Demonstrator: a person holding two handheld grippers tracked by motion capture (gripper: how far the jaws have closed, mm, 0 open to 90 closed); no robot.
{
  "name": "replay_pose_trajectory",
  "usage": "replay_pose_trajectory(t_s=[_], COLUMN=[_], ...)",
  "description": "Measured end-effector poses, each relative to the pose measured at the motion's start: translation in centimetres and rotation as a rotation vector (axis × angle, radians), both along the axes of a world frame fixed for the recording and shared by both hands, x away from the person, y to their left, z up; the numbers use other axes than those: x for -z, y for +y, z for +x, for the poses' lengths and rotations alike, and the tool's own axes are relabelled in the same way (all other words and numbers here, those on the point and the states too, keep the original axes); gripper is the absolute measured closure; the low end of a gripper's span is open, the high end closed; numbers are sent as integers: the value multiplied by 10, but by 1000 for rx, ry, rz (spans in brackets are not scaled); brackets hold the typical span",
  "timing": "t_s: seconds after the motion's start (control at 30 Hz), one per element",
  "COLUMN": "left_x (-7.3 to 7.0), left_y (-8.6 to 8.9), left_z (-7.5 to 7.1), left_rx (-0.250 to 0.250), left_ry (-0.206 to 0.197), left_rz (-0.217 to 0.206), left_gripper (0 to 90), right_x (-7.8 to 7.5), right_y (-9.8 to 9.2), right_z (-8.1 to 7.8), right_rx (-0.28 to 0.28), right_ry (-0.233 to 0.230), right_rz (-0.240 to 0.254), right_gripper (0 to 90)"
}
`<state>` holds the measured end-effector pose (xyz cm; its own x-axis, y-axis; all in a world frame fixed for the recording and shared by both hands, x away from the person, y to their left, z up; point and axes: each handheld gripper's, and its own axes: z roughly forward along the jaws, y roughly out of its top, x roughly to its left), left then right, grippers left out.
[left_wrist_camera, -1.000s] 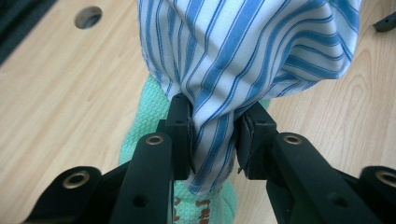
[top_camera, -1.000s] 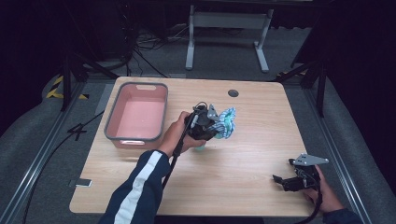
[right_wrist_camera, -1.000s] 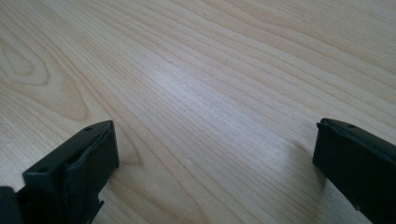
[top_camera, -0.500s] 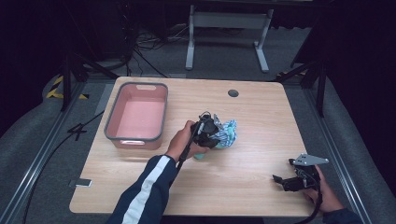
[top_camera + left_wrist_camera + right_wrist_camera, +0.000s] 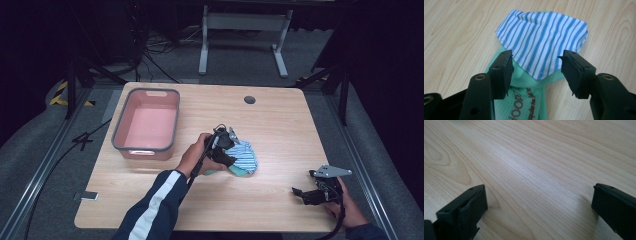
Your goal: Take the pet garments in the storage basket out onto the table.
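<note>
Currently, the left tongs (image 5: 231,156) are seen near the middle of the bench (image 5: 280,125), lowered onto a small heap of cloth. In the left gripper view the jaws stand parted and have just been opening; their pads press on nothing. Between them, on the wood, lies the blue-and-white striped cloth (image 5: 544,42), and it is overlapped onto a green cloth (image 5: 524,100) that carries brown lettering too blurred to be read. Both cloths are flat on the bench, released; the striped one is on top, its pointed corner directed toward the camera.

In the high view the heap (image 5: 243,160) is found just right of the left hand (image 5: 197,157), apart from the pink basin (image 5: 120,135), which sits at the left of the bench with a grey rim.

The right tongs (image 5: 305,195) are held low at the near right corner of the bench, well apart from the cloths. In the right gripper view the jaws are spread wide over bare wood, with nothing gripped.

A dark round grommet (image 5: 249,99) is noted near the far edge.
</note>
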<state>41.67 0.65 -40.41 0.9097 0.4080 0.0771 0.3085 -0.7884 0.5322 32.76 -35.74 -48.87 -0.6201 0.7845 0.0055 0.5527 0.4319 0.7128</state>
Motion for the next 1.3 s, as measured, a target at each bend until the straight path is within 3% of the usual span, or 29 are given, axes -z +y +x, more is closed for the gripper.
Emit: replay_pose_trajectory(t_s=[0.3,0.53,0.73,1.3], left_x=[-8,-15,-17,-18], left_y=[15,27,35,57], left_z=[-8,-18,-26,-51], left_rx=[-5,10,20,55], left_ry=[-31,-61,-87,-137], left_rz=[-29,-26,4,39], left_gripper=[344,307,275,247], right_x=[0,0,0,0], right_y=[0,0,0,0], right_z=[0,0,0,0], right_rx=[0,1,1,-1], right_ry=[0,1,1,3], right_rz=[0,4,2,-1], right_gripper=[6,6,6,6])
